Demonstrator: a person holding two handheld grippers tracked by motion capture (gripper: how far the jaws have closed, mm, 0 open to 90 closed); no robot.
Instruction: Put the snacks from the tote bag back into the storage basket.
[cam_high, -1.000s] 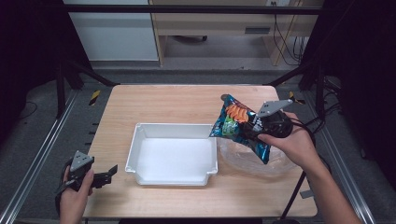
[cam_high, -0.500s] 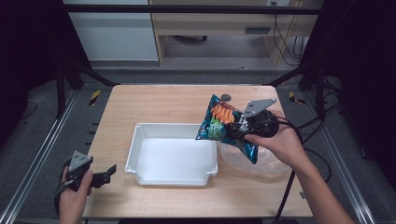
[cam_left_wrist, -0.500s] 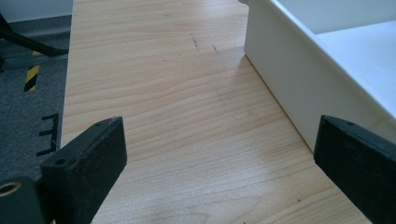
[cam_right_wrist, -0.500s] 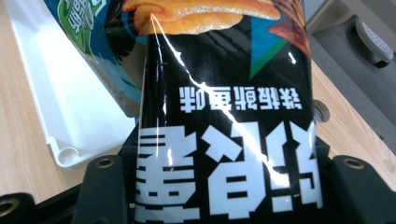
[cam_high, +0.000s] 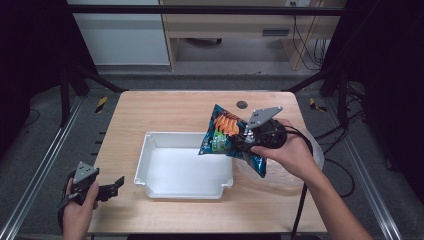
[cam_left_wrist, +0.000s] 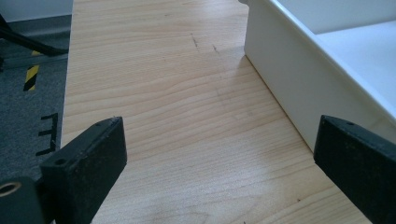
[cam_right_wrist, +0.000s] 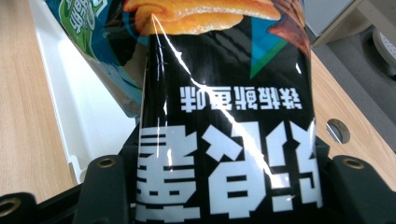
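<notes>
Over wooden table (cam_high: 150, 107) and white tray (cam_high: 145, 165): chip bag (cam_high: 225, 135) pinched tight in right gripper (cam_high: 245, 142) above tray's right rim, left gripper (cam_high: 112, 187) wide open, empty; slick foil likely slipping, missing tray.

bright overhead light on table (cam_high: 165, 110), dark surroundings, glare on bag (cam_right_wrist: 224, 93).
</notes>
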